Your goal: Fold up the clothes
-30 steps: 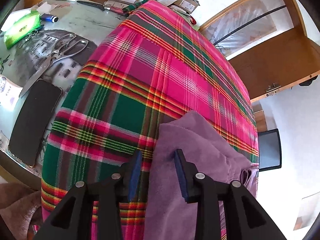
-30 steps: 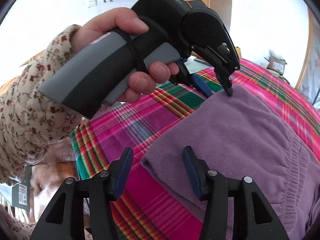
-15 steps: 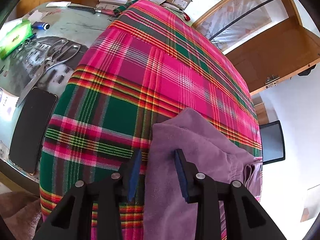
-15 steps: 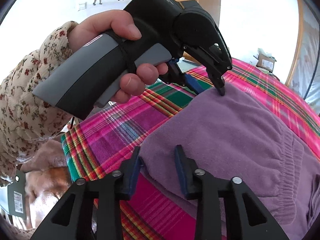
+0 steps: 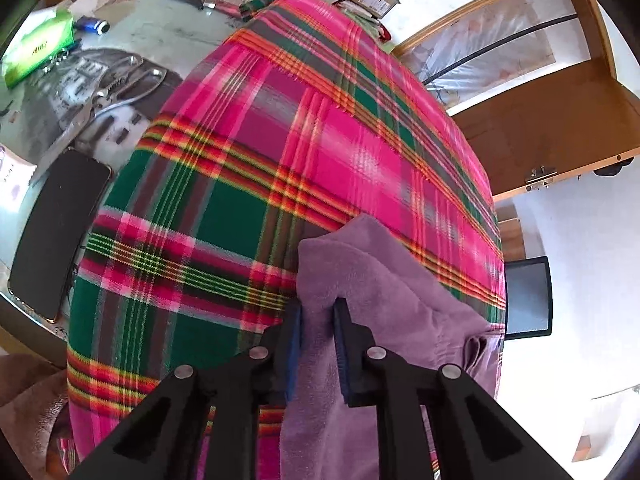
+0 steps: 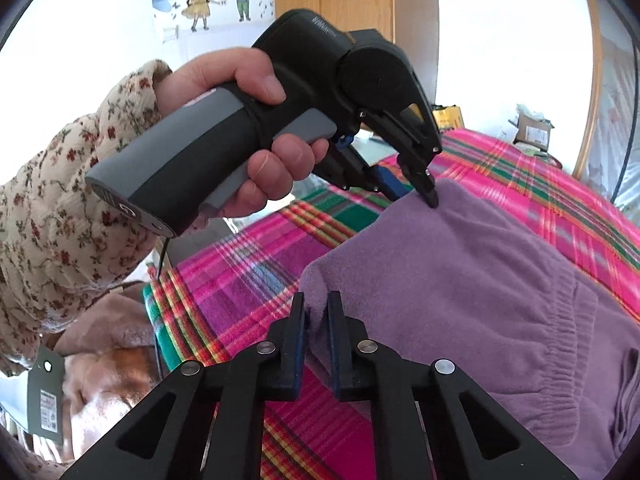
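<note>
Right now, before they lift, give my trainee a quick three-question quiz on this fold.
1. True or false: both grippers are clamped on the purple garment.
2. What lies directly under the garment?
A. bare wood
B. plaid blanket
C. white sheet
3. In the left wrist view, which flat dark item lies on the table left of the blanket?

Key
1. True: the left gripper and right gripper have just been closing, each with purple cloth pinched between its pads.
2. B, the plaid blanket.
3. The black phone, near the scissors.

Black phone (image 5: 56, 232), shears (image 5: 116, 92), perhaps a green tissue pack (image 5: 38, 50).
</note>
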